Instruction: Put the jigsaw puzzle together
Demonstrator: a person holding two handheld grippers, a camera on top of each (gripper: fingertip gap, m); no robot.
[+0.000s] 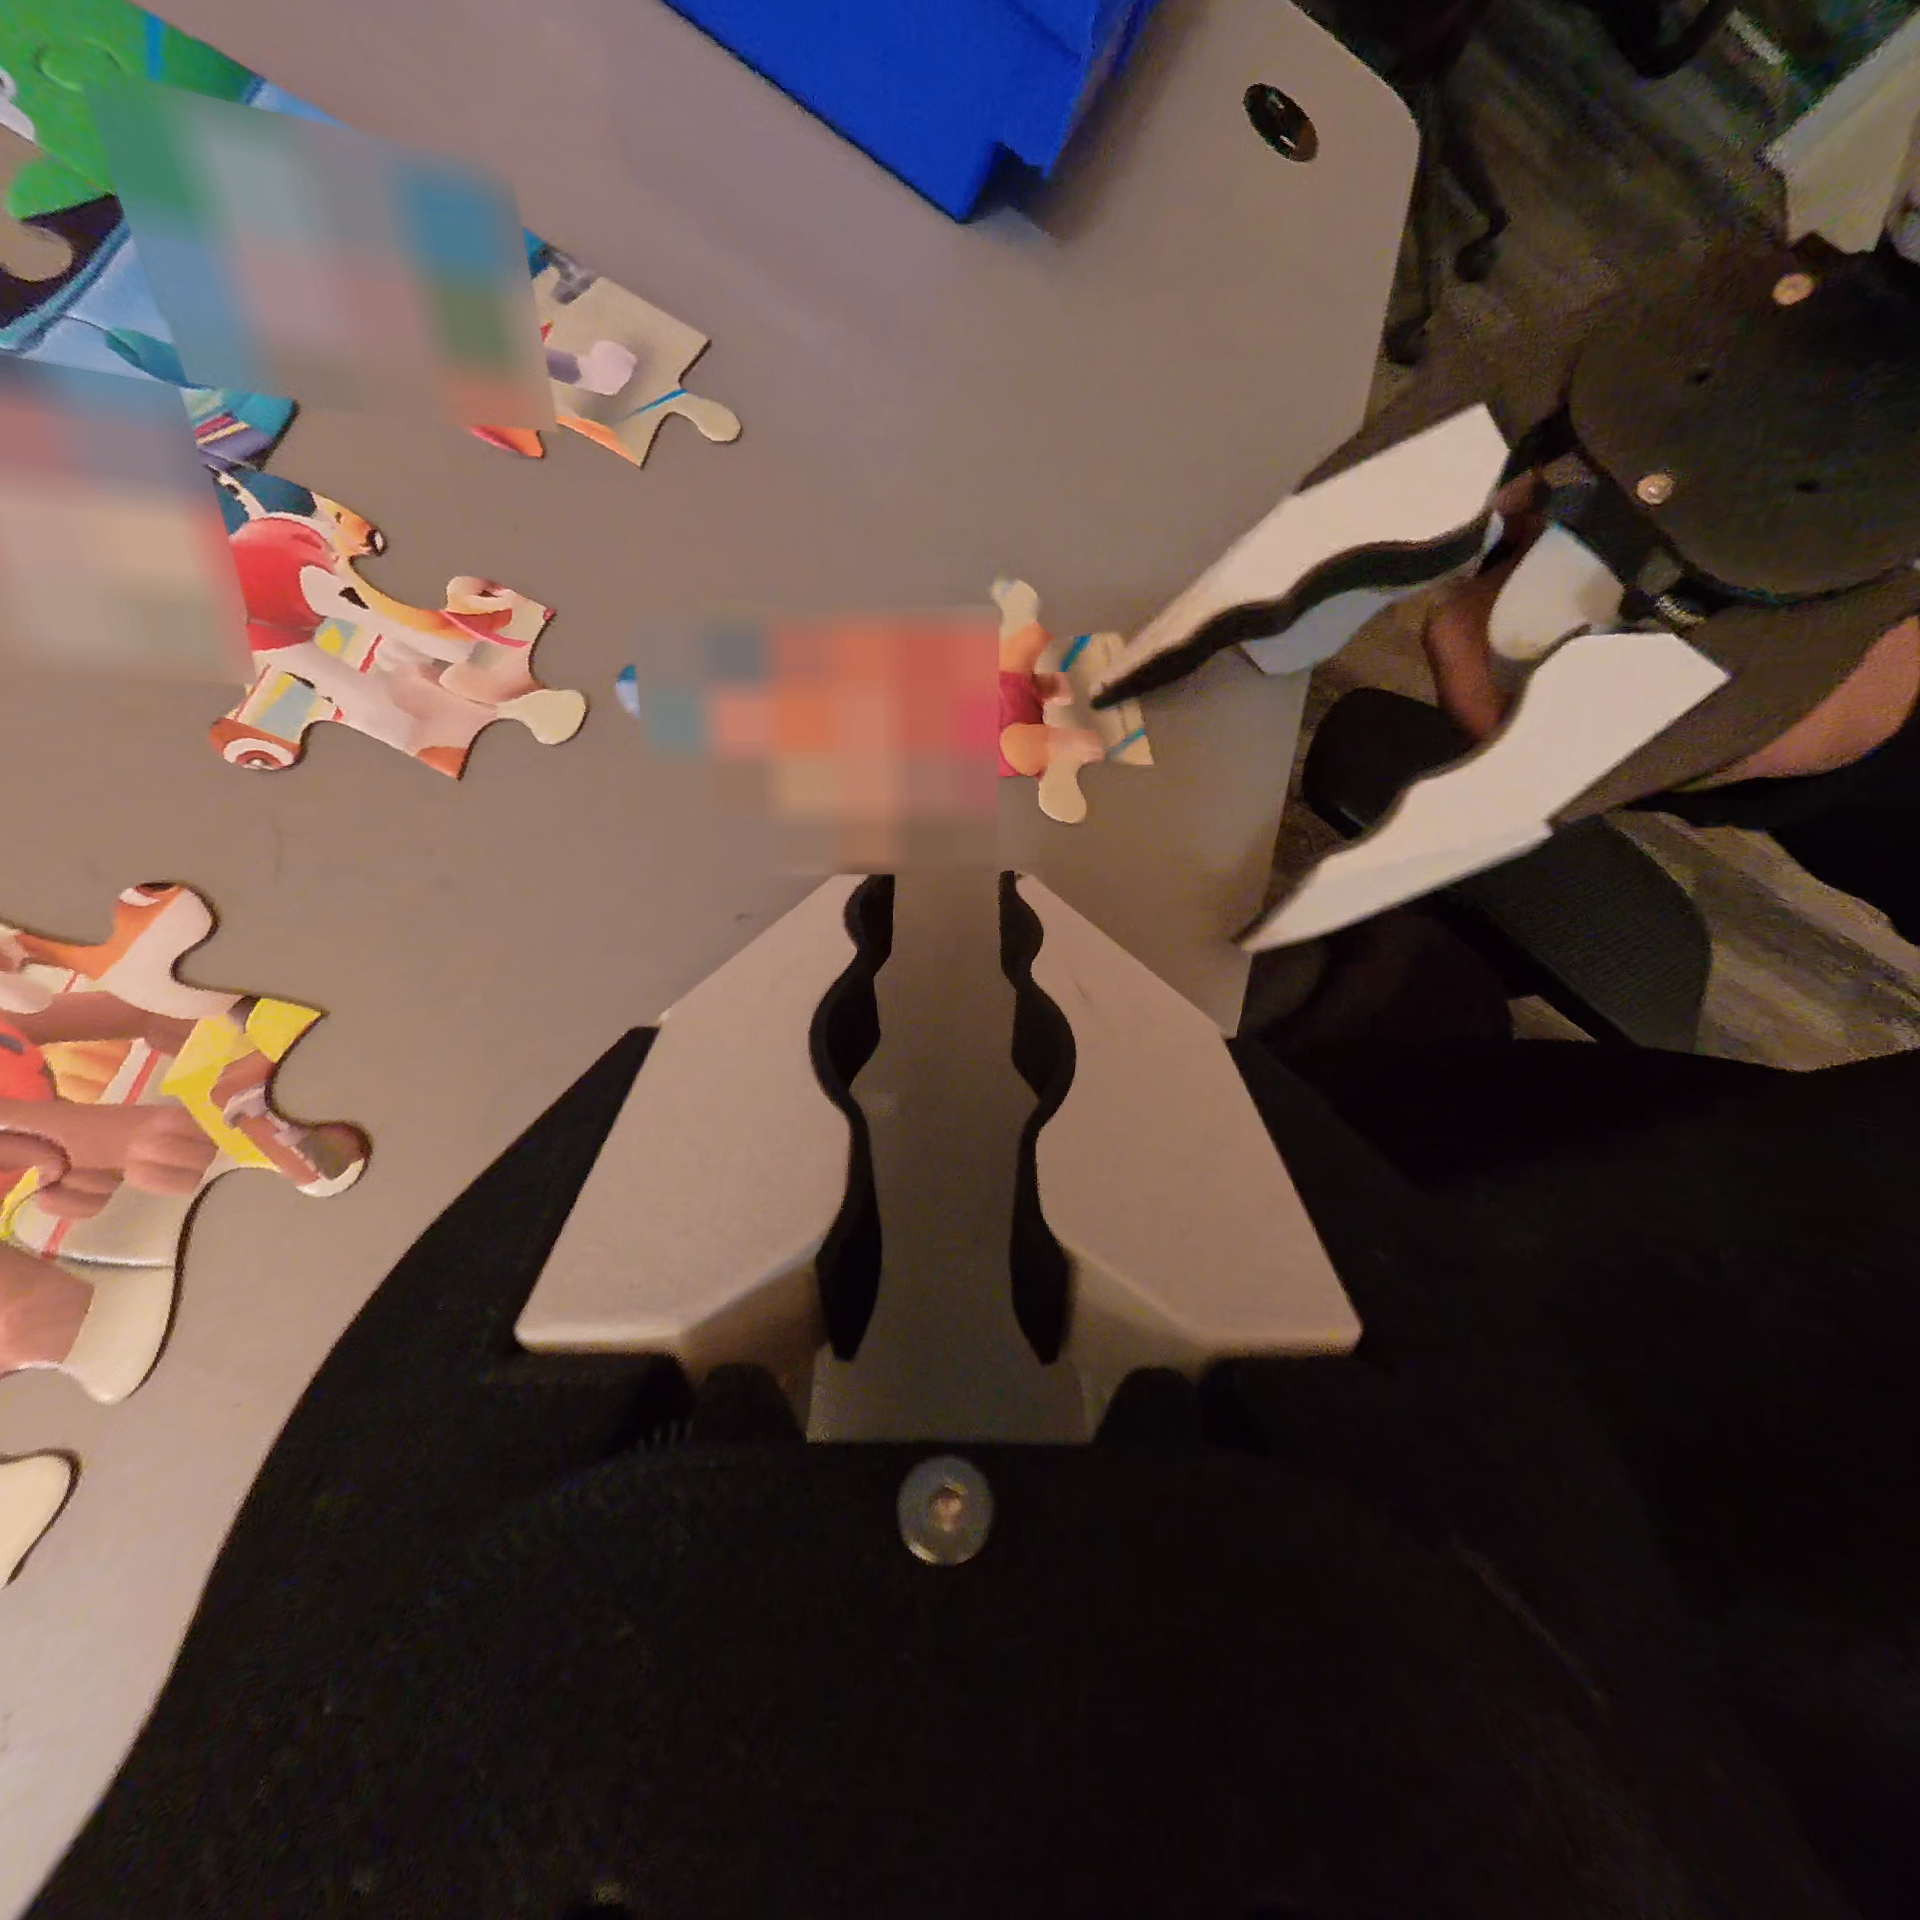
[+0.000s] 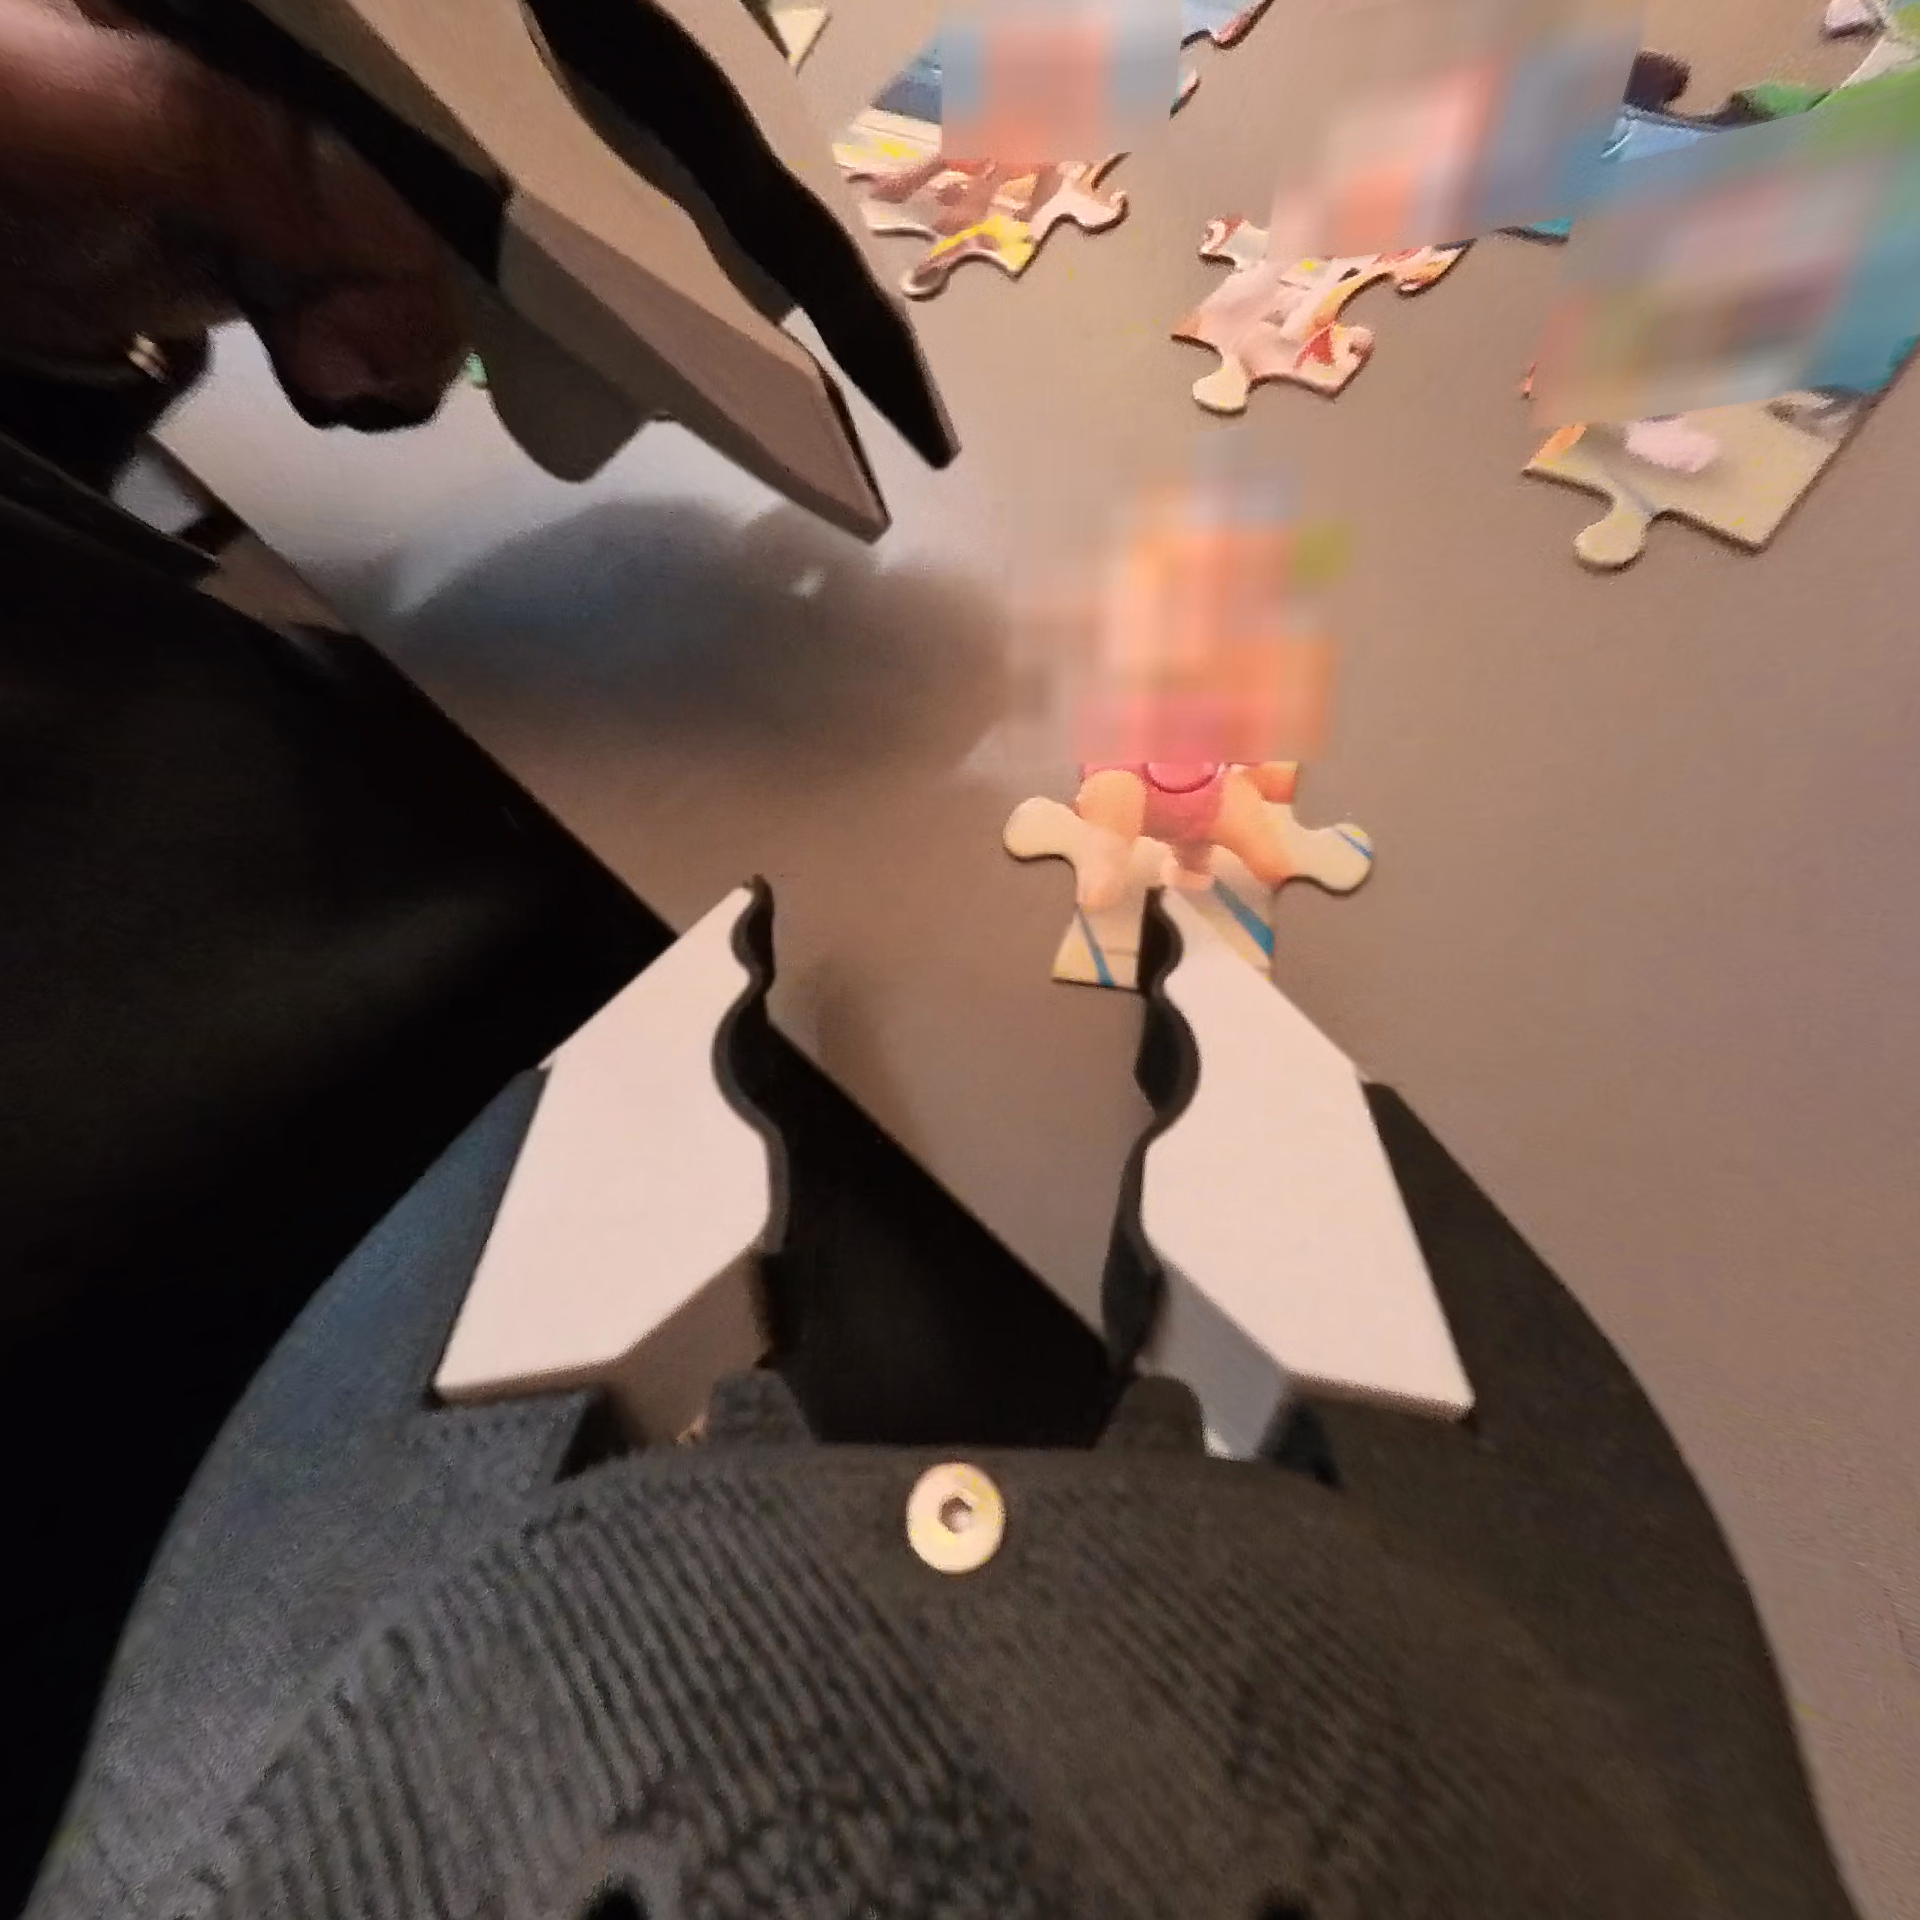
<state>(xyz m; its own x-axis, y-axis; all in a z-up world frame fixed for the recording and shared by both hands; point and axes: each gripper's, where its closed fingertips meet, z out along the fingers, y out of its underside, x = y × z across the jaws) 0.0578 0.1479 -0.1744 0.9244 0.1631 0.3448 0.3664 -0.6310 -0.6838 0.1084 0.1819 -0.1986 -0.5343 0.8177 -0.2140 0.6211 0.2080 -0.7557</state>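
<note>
No writing, number or brand mark can be read in either view. The puzzle pieces [image 1: 395, 665] on the counter [image 1: 935, 416] carry only cartoon artwork (several partly under mosaic patches), and the blue box [image 1: 935, 83] shows a plain face.

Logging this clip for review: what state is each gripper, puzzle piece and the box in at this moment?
Left gripper: open a little, empty, over bare table.
Right gripper: open wide, empty; one fingertip at the near edge of the pink-figure piece.
Pink-figure piece: lying flat, picture side up, loose, near the table edge.
Other loose pieces: flat, picture side up, apart from one another.
Blue box: resting on the table's far side.
</note>
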